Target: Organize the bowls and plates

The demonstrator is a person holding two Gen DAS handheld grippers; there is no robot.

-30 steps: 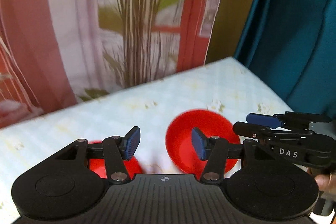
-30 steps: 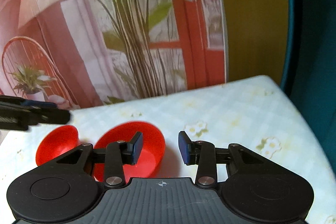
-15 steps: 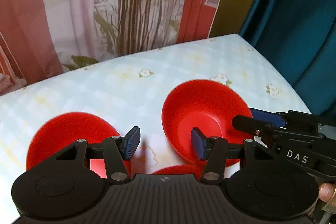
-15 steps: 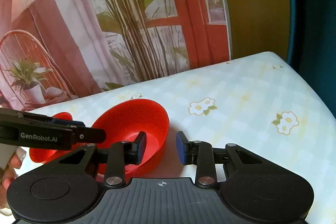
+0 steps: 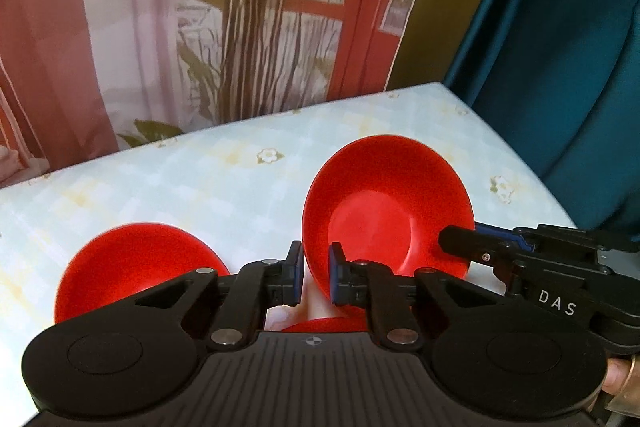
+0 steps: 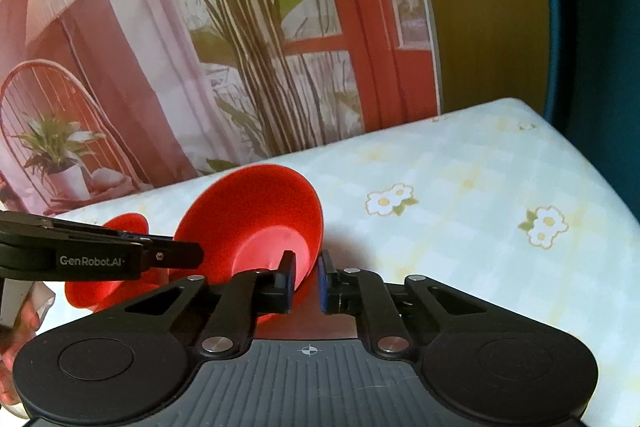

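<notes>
A large red bowl (image 5: 386,215) is tilted up off the flowered tablecloth, and both grippers grip its rim. My left gripper (image 5: 314,277) is shut on its near left rim. My right gripper (image 6: 306,281) is shut on its right rim, and it shows at the bowl's right edge in the left wrist view (image 5: 472,243). The bowl also shows in the right wrist view (image 6: 256,223). A second red bowl (image 5: 132,267) sits on the table to the left. A third red piece (image 5: 324,325) peeks out below the left fingers.
The tablecloth (image 6: 460,195) covers the table, whose right edge meets a teal curtain (image 5: 560,47). A printed backdrop with a plant (image 6: 248,47) hangs behind the far edge. The left gripper's body (image 6: 100,255) reaches in at the left of the right wrist view.
Both grippers have closed from open onto the large bowl's rim. The bowl has tipped up from lying flat.
</notes>
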